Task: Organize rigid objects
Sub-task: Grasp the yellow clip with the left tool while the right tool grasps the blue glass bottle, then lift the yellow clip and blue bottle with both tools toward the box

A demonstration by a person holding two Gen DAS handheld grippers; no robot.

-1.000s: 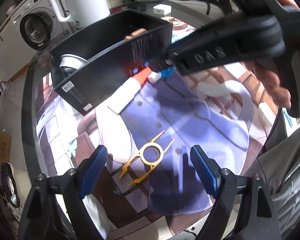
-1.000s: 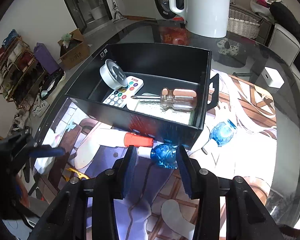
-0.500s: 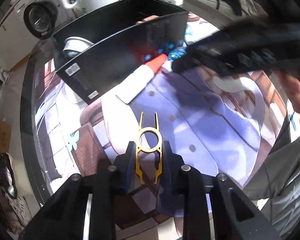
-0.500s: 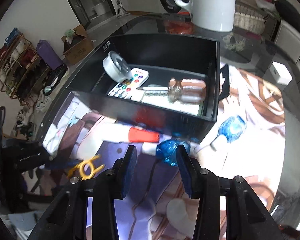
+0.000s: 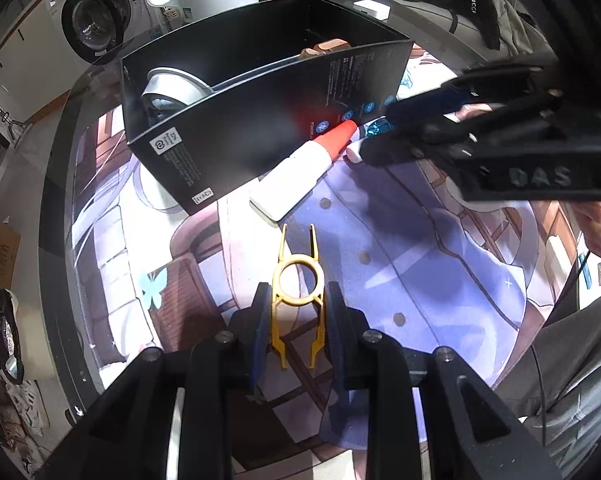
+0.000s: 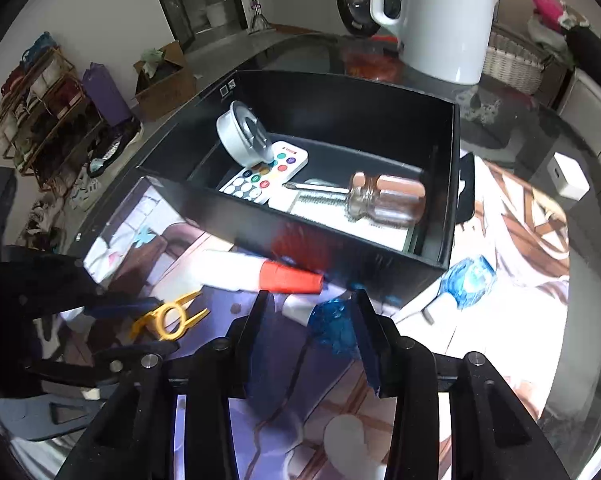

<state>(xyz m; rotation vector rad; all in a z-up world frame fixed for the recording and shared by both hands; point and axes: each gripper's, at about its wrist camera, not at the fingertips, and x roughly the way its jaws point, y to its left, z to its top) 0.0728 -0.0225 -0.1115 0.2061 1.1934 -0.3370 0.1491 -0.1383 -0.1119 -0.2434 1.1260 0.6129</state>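
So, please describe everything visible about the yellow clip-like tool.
The yellow tool looks like thin flat plastic: an open ring in the middle, two short prongs pointing toward the black box, two longer legs pointing back. It lies flat on the printed mat, and the left hand-held gripper has closed on its sides.

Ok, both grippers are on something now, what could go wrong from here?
The left gripper pinches the thin yellow tool by its legs only; it may flex or twist out on lifting. The right gripper grips the blue-capped piece right against the box wall, so lifting could snag the rim. The red-capped tube lies just beside it and may get nudged.
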